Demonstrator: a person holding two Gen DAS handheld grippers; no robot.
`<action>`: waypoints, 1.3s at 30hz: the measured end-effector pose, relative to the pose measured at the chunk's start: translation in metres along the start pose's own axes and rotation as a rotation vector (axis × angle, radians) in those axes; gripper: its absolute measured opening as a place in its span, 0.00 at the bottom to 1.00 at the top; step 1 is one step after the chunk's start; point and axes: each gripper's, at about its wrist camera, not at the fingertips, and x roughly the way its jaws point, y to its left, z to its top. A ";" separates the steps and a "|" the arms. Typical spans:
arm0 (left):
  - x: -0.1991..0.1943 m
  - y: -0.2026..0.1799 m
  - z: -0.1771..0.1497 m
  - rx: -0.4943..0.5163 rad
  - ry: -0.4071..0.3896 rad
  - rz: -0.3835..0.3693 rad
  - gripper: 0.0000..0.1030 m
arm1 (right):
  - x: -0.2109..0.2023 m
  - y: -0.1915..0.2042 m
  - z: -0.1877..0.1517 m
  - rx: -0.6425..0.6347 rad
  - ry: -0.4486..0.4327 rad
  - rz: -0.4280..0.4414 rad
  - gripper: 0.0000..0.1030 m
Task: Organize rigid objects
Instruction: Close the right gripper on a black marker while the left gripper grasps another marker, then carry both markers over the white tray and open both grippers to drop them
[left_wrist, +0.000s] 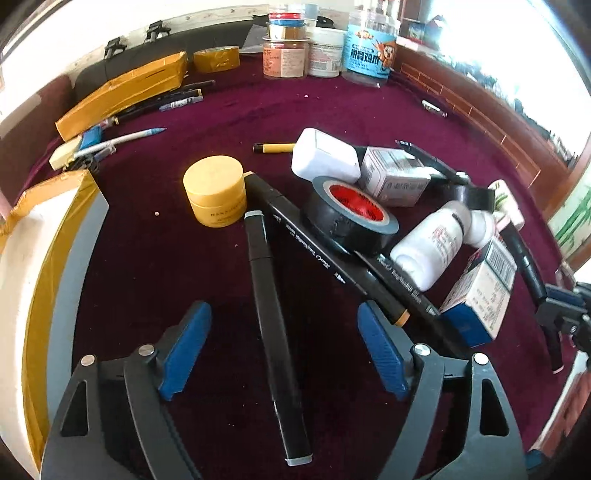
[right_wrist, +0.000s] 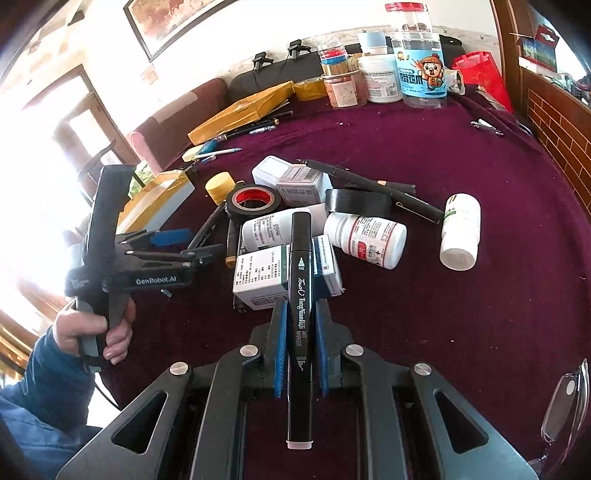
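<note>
Cardboard box: at my far left I see a taped cardboard box (left_wrist: 44, 236) with its white inner wall showing, at the edge of the purple tablecloth (left_wrist: 155, 258).
Yellow jar: a small yellow jar (left_wrist: 215, 190) stands upright on the cloth, just beside the top end of a black marker.
Left gripper: my left gripper (left_wrist: 284, 332) has its jaws spread wide and holds nothing; its blue pads (left_wrist: 186, 341) sit on either side of a grey-capped marker (left_wrist: 275, 332) that lies flat on the cloth between them, touching neither.
Long markers: two more black art markers (left_wrist: 332, 258) lie side by side, running diagonally under the pile.
Tape: a black tape roll (left_wrist: 351, 216) with a red core rests tilted on those markers.
White case: a white plastic case (left_wrist: 325, 155) leans against a small grey carton (left_wrist: 393, 181) behind the tape.
Bottles: one white pill bottle (left_wrist: 430, 247) lies on its side against a blue-and-white medicine box (left_wrist: 480, 295).
Right gripper: my right gripper (right_wrist: 299, 314) has its jaws closed tight on a black art marker (right_wrist: 300, 306), which points straight ahead along the fingers, raised over the medicine boxes.
Far bottle: another white bottle (right_wrist: 461, 230) lies alone on the cloth, well apart to the right of the pile.
Back row: clear jars (right_wrist: 421, 70) stand upright at the far edge of the table.
</note>
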 end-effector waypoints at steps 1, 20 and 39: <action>-0.002 0.000 -0.001 0.000 -0.003 0.010 0.67 | 0.001 0.001 0.000 0.000 0.001 0.002 0.13; -0.097 0.060 -0.026 -0.191 -0.221 -0.114 0.12 | 0.031 0.098 0.038 -0.153 0.001 0.142 0.13; -0.129 0.226 -0.090 -0.561 -0.254 0.107 0.12 | 0.161 0.263 0.093 -0.204 0.163 0.373 0.13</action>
